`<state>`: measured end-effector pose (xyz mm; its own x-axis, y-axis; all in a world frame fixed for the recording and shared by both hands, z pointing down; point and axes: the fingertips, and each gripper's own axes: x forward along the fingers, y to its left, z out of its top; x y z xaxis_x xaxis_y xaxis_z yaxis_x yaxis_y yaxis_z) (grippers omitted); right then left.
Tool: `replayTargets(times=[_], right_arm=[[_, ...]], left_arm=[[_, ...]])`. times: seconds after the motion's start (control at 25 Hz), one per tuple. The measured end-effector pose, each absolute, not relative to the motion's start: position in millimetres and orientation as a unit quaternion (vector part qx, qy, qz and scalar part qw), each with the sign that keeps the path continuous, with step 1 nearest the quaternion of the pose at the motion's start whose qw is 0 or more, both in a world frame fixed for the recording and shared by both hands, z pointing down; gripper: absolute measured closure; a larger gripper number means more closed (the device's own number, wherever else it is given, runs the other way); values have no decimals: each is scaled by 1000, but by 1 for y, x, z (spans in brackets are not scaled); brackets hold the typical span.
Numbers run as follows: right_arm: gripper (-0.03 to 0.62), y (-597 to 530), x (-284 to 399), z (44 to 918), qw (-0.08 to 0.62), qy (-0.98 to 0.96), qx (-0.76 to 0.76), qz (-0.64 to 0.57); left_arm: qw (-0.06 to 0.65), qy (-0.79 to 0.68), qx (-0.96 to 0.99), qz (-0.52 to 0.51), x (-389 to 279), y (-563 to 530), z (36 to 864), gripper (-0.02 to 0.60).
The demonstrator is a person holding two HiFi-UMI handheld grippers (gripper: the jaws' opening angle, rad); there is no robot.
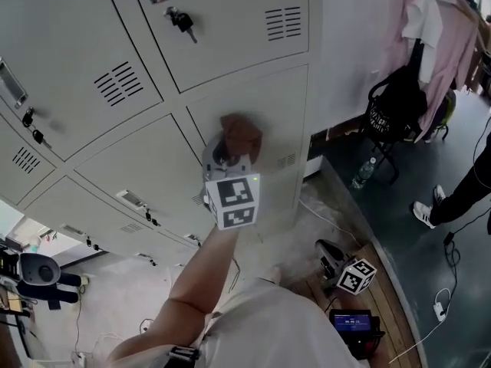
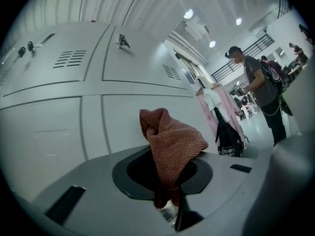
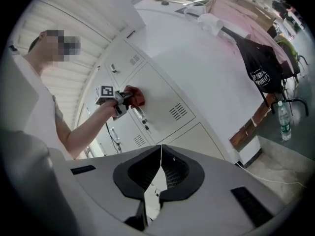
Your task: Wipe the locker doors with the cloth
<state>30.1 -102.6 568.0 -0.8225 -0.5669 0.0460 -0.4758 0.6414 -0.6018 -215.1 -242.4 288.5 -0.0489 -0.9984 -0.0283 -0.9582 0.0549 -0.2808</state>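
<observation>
A wall of grey locker doors [image 1: 115,75] is seen, each cut with little air slots [image 1: 119,83]. One lower door [image 1: 276,106], near the right end, is being touched. The left gripper [image 2: 167,204] is held up to it, and its jaws are shut tight on a cloth. The right gripper [image 3: 160,156] is kept low, well apart from the lockers, with jaws pressed together on nothing. The reddish-brown cloth [image 1: 242,135] is bunched up against that door (only its bottom end is pinched). A water bottle [image 1: 366,172] is stood on the floor [image 1: 399,236], and keys [image 1: 182,23] are hung in an upper door
</observation>
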Motion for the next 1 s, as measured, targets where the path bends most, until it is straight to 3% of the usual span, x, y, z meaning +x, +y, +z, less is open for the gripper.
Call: replayTargets(times=[0.2, 0.32, 1.0], right_arm=[[576, -101, 11, 569, 58, 914, -261, -306], [577, -101, 7, 571, 57, 914, -255, -309], [576, -98, 73, 568, 98, 886, -336, -302]], left_arm=[[130, 784, -602, -77, -286, -191, 282, 511], [146, 792, -589, -68, -289, -189, 273, 511], [216, 653, -701, -186, -81, -332, 287, 511]])
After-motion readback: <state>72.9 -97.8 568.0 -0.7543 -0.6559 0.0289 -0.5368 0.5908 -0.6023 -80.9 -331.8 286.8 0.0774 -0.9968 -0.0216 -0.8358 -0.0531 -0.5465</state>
